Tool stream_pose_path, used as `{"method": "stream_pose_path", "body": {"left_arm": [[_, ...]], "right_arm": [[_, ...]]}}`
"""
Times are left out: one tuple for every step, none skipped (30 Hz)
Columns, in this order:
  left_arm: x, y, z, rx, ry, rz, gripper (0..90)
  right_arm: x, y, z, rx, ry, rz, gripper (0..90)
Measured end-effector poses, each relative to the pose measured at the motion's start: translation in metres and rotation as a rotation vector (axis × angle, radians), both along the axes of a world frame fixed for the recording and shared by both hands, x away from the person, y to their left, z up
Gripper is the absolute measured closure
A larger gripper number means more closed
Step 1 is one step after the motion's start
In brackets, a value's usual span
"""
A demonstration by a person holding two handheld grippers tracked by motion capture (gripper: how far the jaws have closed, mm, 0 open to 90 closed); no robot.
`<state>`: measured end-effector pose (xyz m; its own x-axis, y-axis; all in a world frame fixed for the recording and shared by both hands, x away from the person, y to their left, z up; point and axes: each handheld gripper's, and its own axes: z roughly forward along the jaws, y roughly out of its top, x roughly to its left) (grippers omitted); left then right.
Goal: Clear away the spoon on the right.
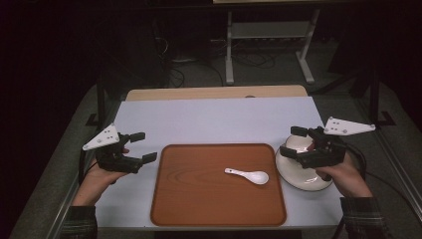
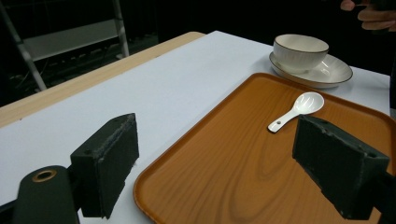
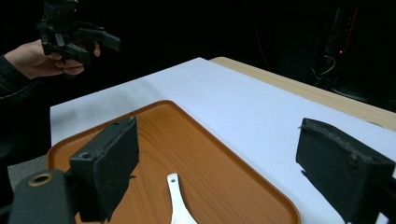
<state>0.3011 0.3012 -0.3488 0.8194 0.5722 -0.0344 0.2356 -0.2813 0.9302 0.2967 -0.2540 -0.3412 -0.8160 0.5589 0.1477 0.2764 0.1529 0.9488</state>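
Left gripper, jaws wide, empty, poised left of tray; right gripper, jaws wide, empty, hovering over bowl on saucer, likely lining up a grasp; white spoon lies on tray between both grippers.

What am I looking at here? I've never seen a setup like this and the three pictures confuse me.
A person sits at a white table holding a hand-held tool in each hand: the left gripper and the right gripper. Each has two black jaws, standing open, holding nothing. The high view looks down from above. The other two pictures come from cameras riding on each gripper, looking along its jaws. On the table lies an orange tray with a white spoon on it; beside it, a bowl sits on a plate.
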Motion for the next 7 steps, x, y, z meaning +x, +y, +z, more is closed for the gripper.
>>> {"method": "stream_pose_path", "body": {"left_arm": [[-0.0001,-0.0001,0.0,0.001,0.0,0.0,14.0],[0.0001,-0.0003,-0.0002,0.003,0.0,-0.001,14.0],[0.0003,-0.0004,-0.0006,0.005,0.0,-0.001,14.0],[0.0005,-0.0005,-0.001,0.006,0.002,-0.002,14.0],[0.0006,-0.0005,-0.0011,0.006,0.002,-0.002,14.0],[0.0009,-0.0005,-0.0014,0.005,0.004,-0.001,14.0],[0.0012,-0.0002,-0.0015,0.005,0.003,0.0,14.0]], "right_arm": [[0.0,-0.0001,-0.0003,0.0,-0.002,0.001,12.6],[0.0,-0.0002,-0.0004,0.0,-0.003,0.001,12.6],[0.0,-0.0002,-0.0004,0.0,-0.004,0.0,12.6],[-0.0001,-0.0002,-0.0004,0.001,-0.004,0.001,12.5],[-0.0003,-0.0004,-0.0002,0.002,-0.006,0.002,12.5],[-0.0004,-0.0005,-0.0001,0.002,-0.007,0.002,12.5],[-0.0006,-0.0007,0.0001,0.003,-0.007,0.002,12.5]]}}
